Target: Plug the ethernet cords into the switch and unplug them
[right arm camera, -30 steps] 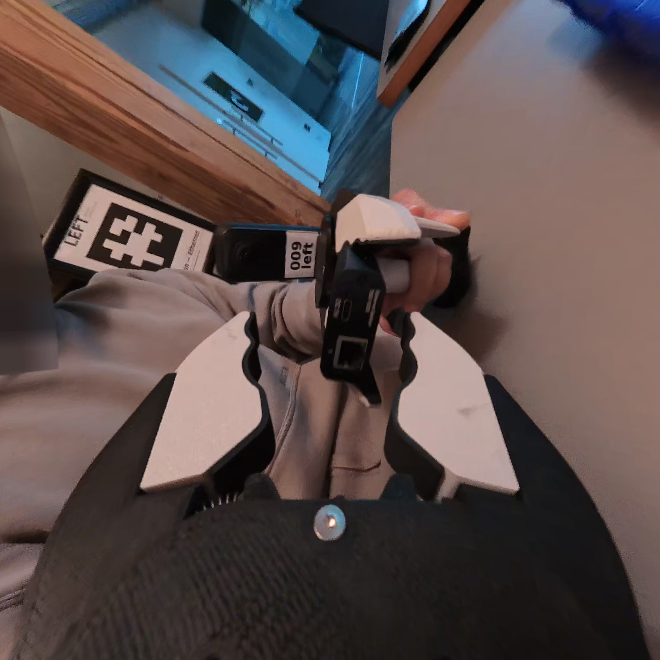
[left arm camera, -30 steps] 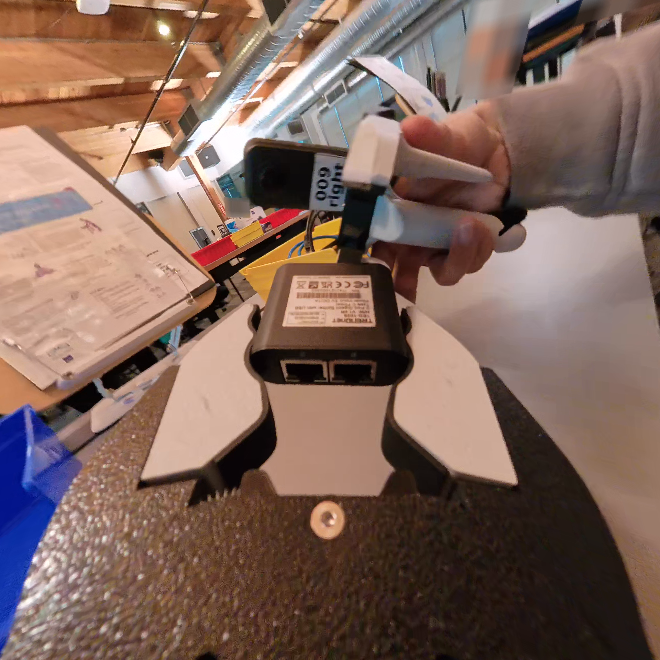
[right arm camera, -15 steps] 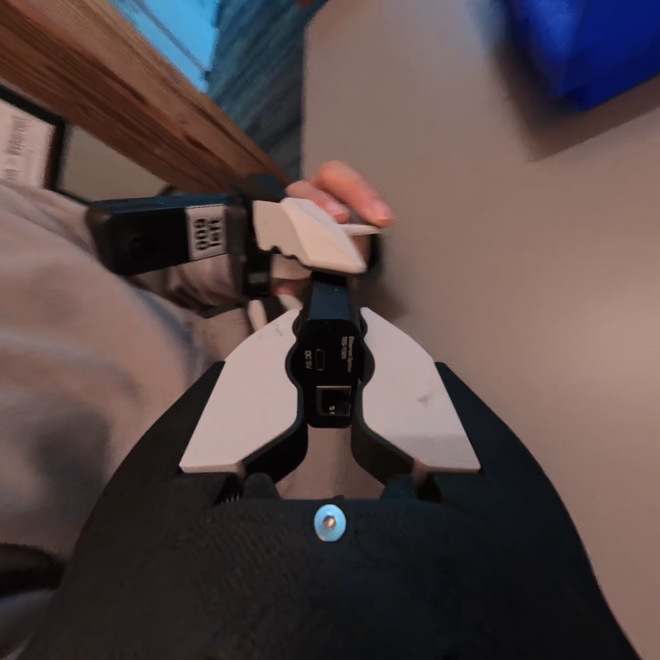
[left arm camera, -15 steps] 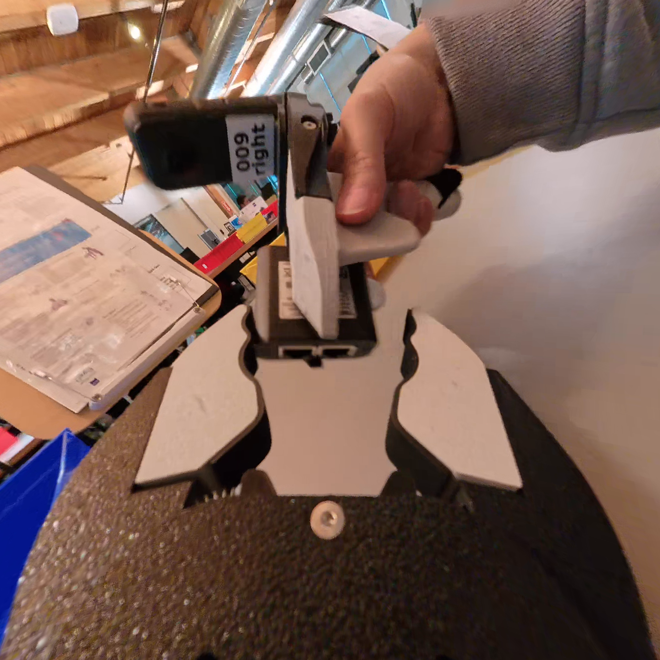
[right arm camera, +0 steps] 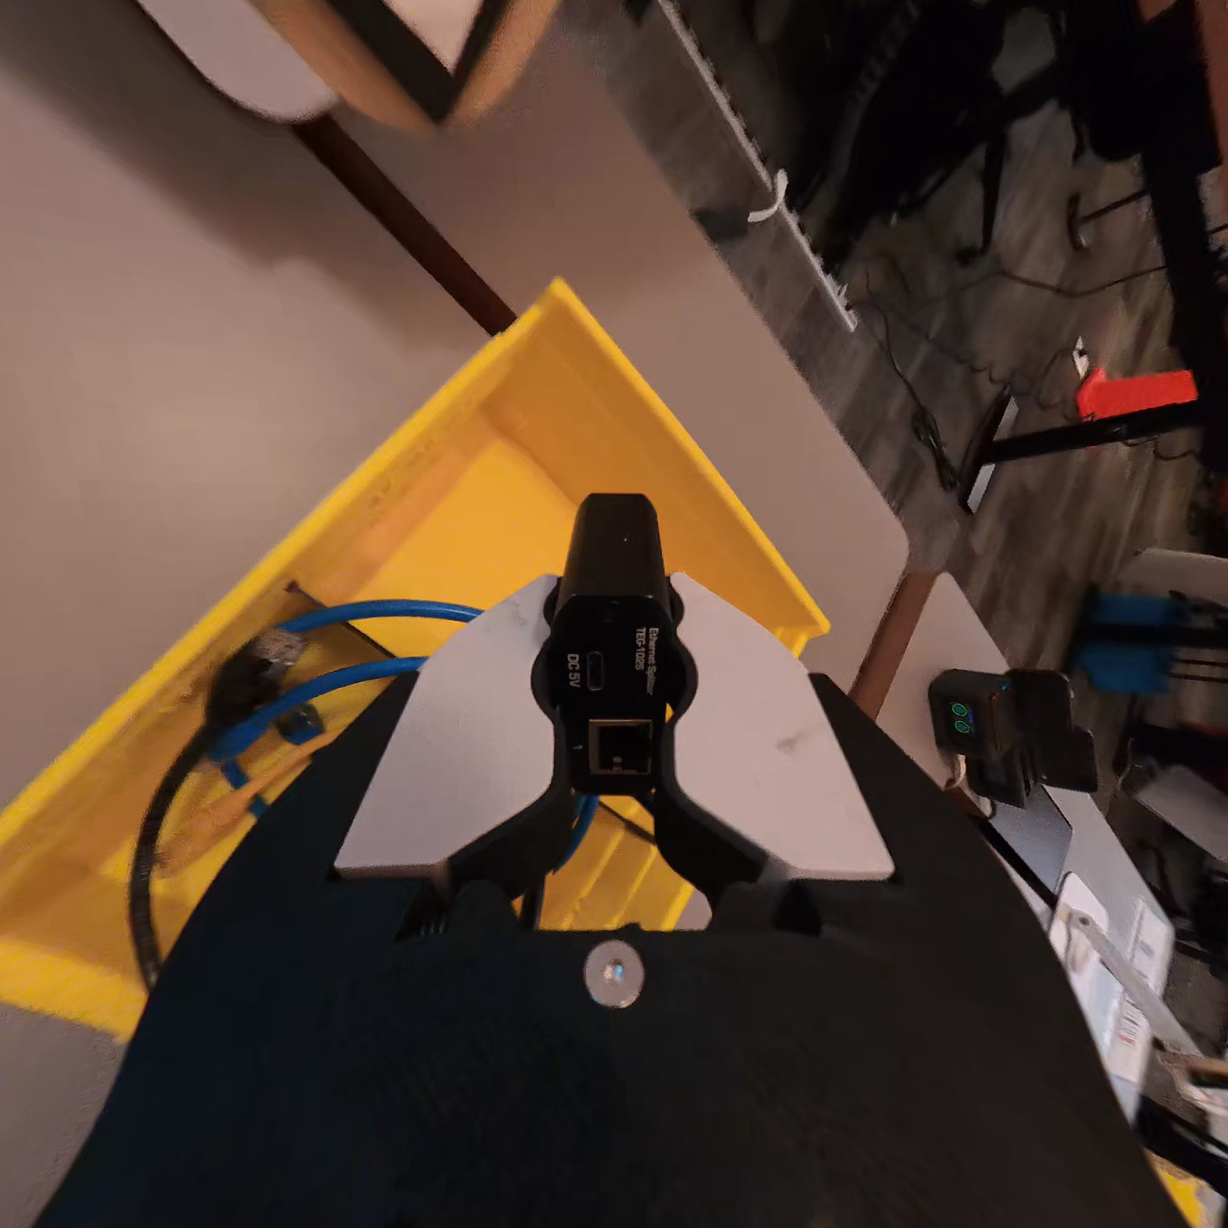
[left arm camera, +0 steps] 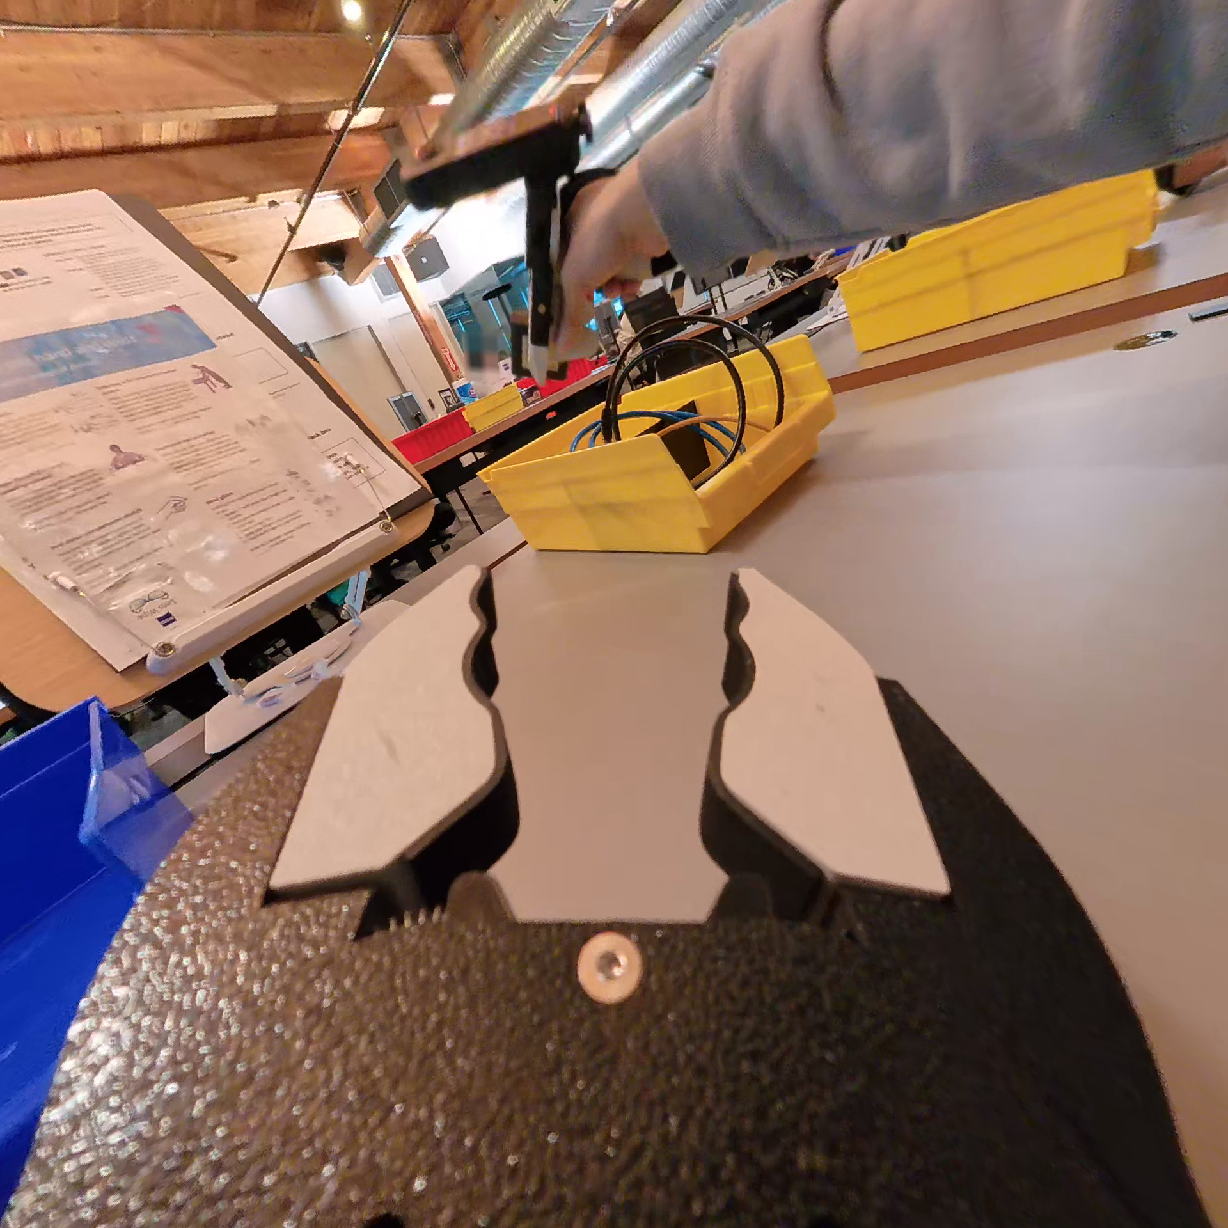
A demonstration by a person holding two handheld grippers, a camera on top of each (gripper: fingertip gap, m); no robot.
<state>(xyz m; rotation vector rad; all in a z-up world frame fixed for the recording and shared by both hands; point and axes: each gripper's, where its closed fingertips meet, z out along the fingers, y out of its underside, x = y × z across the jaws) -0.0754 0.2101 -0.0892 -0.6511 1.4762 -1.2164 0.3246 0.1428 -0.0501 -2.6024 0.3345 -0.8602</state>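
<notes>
My right gripper (right arm camera: 613, 588) is shut on a small black switch (right arm camera: 614, 671), whose single port faces the camera. It holds the switch above a yellow bin (right arm camera: 664, 412). In the bin lie blue ethernet cords (right arm camera: 372, 608) and a black cord (right arm camera: 143, 884). My left gripper (left arm camera: 606, 585) is open and empty, low over the grey table (left arm camera: 997, 531) and short of the same yellow bin (left arm camera: 598, 505). In the left wrist view the right gripper (left arm camera: 539, 369) hangs over the bin in a person's hand. The blue cords (left arm camera: 638, 422) and black cord (left arm camera: 691, 345) loop up out of the bin.
A blue bin (left arm camera: 46, 864) stands at the near left. A tilted document stand (left arm camera: 166, 432) is behind it. A second yellow bin (left arm camera: 997, 252) sits at the back right. A black device with green lights (right arm camera: 963, 724) sits on a neighbouring table.
The switch passed from my left gripper to my right. The right gripper shut on it and carried it away over the yellow bin. The left gripper opened and is now empty.
</notes>
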